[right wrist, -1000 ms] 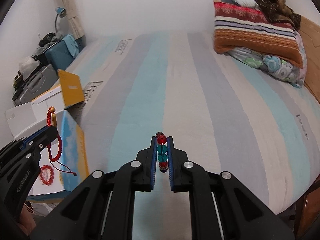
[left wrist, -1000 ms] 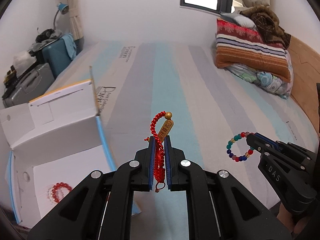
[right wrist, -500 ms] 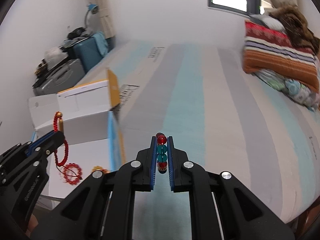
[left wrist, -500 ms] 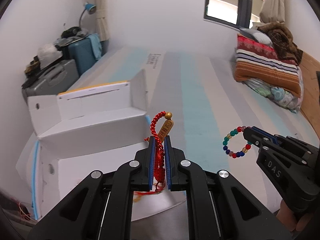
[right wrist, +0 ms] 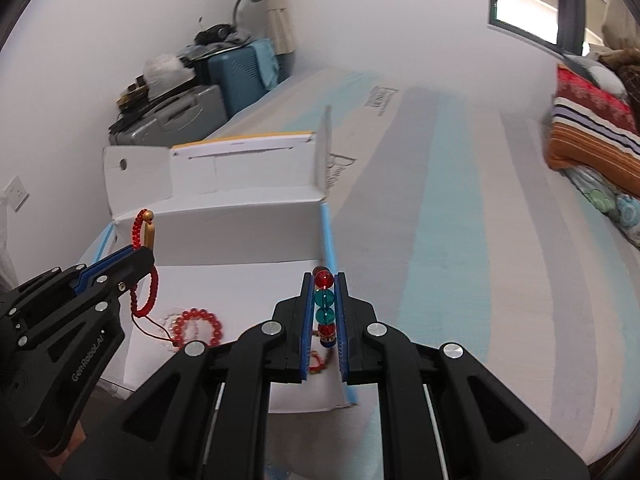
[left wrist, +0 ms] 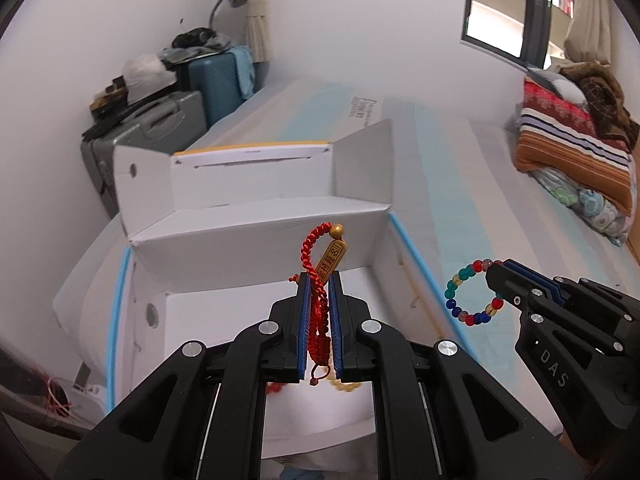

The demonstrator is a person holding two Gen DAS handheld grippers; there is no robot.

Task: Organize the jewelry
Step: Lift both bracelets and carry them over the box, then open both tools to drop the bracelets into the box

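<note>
Left wrist view: the left gripper [left wrist: 319, 280] is closed on a red braided cord bracelet [left wrist: 316, 280], which stands up between the pads with a gold tag [left wrist: 330, 260] leaning at its top. Directly ahead of and below the fingertips lies an open white box [left wrist: 256, 240] at the edge of the striped mattress [left wrist: 460, 184]. To the right, the right gripper [left wrist: 494, 276] holds a multicoloured bead bracelet [left wrist: 472, 292] over the mattress, just beside the box.

Right wrist view: the right gripper [right wrist: 324, 280] is clamped on the multicoloured bead bracelet [right wrist: 324, 300], seen edge-on between the pads. Left of it, the left gripper [right wrist: 146, 254] holds the cord bracelet [right wrist: 144, 296] above the box floor, where a red bead bracelet [right wrist: 198, 328] lies.
</note>
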